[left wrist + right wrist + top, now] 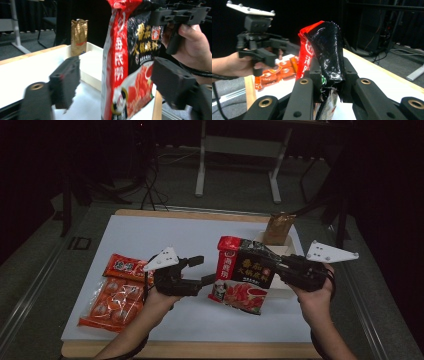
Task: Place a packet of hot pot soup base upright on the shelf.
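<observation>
A: Entry, right gripper (277,265). Its fingers (348,82) pinch the red-and-black sauce pouch (242,274) near its top edge; the pouch hangs upright off the tabletop (165,232), over the middle towards the right edge.

B: Confirmed from the right gripper view: the black film is crumpled between the two pads. Left gripper (200,270)?

A: Fingers (65,83) spread, one on each side of the pouch's lower half. In the left gripper view both stand clear of the film, so no contact.

B: Other items?

A: Orange snack packets (114,295) lie flat at the left edge, just behind the left hand (160,297). A pale open box (280,251) sits near the far right corner, with a gold-brown bag (278,227) standing upright in it.
</observation>
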Demonstrator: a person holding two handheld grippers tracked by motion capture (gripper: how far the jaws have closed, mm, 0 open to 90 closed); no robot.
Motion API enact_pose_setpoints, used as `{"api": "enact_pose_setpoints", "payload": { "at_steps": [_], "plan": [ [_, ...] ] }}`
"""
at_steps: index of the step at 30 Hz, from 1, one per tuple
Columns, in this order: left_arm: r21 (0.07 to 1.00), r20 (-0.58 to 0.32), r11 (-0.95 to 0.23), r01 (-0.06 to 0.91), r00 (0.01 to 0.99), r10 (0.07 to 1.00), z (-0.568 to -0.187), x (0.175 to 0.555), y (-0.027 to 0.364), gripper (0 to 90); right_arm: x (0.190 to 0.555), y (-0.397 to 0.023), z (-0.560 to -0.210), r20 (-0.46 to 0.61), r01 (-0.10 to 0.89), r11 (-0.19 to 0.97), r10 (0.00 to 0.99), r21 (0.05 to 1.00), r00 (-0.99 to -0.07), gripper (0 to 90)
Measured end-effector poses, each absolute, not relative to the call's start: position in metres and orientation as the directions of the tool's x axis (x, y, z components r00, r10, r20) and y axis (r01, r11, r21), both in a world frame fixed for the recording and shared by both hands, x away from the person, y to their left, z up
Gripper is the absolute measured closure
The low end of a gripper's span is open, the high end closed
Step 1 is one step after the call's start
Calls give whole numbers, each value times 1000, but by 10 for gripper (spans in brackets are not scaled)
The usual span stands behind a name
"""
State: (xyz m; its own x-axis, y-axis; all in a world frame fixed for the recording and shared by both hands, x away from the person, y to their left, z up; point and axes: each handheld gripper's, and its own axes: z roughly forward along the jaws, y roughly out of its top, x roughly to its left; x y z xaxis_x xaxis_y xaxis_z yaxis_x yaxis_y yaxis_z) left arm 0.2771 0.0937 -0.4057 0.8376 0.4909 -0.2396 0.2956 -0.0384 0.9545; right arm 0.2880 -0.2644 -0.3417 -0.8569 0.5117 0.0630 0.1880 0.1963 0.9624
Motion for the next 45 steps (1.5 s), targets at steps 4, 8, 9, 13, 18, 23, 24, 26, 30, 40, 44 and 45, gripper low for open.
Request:
{"api": "enact_pose_setpoints", "payload": {
  "at_steps": [4, 8, 9, 13, 18, 23, 24, 26, 30, 40, 44, 45],
  "plan": [
    [953, -207, -81, 292, 823, 530, -409, 269, 97, 147, 293, -270, -338, 60, 179, 185, 515, 966, -855, 764],
    [949, -184, -121, 292, 822, 539, -414, 262, 99, 46, 297, -274, -334, 55, 175, 184, 523, 967, -851, 764],
    [947, -177, -134, 293, 819, 546, -418, 258, 102, 46, 298, -275, -332, 52, 174, 185, 527, 967, -848, 764],
    [943, -186, -131, 306, 810, 556, -427, 251, 112, 15, 304, -283, -325, 30, 157, 181, 557, 971, -830, 763],
    [933, -196, -145, 330, 802, 565, -442, 241, 122, 16, 313, -296, -320, 12, 132, 170, 571, 977, -821, 760],
    [937, -162, -173, 304, 815, 556, -455, 231, 128, 17, 319, -309, -317, -6, 120, 159, 626, 980, -780, 761],
    [938, -151, -179, 298, 813, 562, -458, 229, 130, 17, 321, -312, -317, -12, 114, 159, 631, 981, -775, 761],
    [938, -149, -178, 297, 811, 566, -463, 226, 133, 17, 324, -318, -317, -29, 97, 158, 647, 983, -762, 760],
    [934, -169, -164, 318, 796, 581, -471, 222, 139, 17, 333, -329, -318, -49, 85, 169, 663, 982, -747, 761],
    [923, -221, -131, 361, 780, 586, -491, 215, 145, 17, 356, -356, -322, -46, 122, 179, 722, 976, -691, 762],
    [917, -245, -121, 380, 776, 581, -496, 214, 146, 17, 365, -362, -325, -76, 106, 195, 742, 975, -666, 762],
    [916, -250, -118, 384, 775, 580, -498, 214, 146, 17, 367, -363, -325, -80, 103, 197, 745, 975, -662, 762]
  ]
}}
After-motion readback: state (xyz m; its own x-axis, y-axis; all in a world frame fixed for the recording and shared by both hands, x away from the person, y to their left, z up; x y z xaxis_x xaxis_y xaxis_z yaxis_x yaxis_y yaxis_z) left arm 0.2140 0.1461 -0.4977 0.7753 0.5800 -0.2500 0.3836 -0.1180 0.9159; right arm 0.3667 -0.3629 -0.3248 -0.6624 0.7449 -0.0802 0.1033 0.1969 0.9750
